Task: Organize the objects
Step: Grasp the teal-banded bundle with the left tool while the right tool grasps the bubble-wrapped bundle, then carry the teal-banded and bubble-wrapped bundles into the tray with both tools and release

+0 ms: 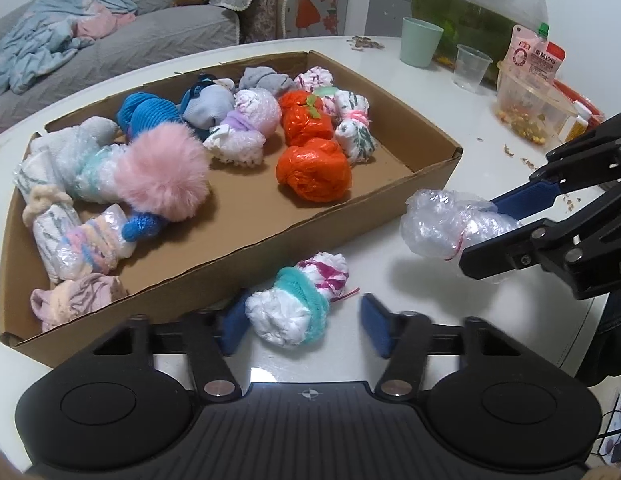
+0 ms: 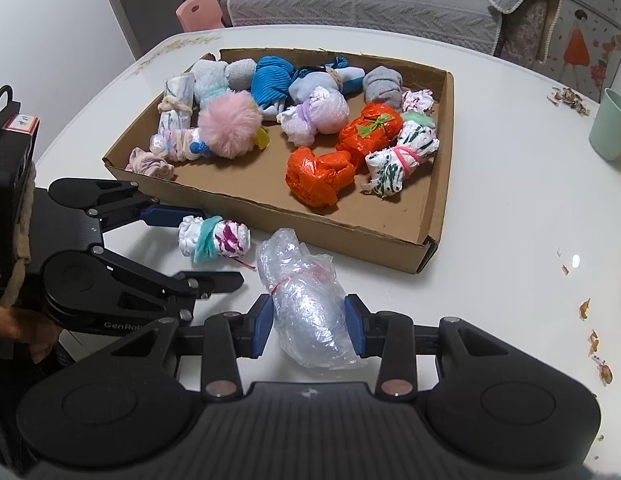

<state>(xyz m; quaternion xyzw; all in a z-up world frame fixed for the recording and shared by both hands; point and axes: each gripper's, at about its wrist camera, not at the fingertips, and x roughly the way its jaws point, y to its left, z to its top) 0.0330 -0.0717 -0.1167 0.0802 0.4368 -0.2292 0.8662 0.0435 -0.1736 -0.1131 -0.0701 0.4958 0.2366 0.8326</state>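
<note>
My right gripper (image 2: 310,324) is clamped on a clear plastic bundle (image 2: 306,300), both blue pads pressed into its sides; in the left wrist view it hangs just off the surface (image 1: 450,92) with its shadow under it, near the tray's near right corner

My left gripper (image 1: 304,320) is not gripping. Its jaws straddle a white bundle with a teal band (image 1: 298,304) lying on the surface. One pad is at or nearly against it, the other stands apart

That bundle lies just outside the near wall of the cardboard tray (image 2: 330,220), close to the wall but not touching

Inside the tray the far and left parts are crowded: a pink pompom (image 1: 162,176), blue and grey rolls, two orange bundles (image 1: 314,172) toward the right. Bare cardboard shows along the near wall and in the near right corner

To the right of the tray the surface is open up to a green cup (image 1: 420,42), a clear cup (image 1: 470,68) and a snack container (image 1: 530,112), with crumbs (image 2: 592,340) scattered near the surface's right edge
</note>
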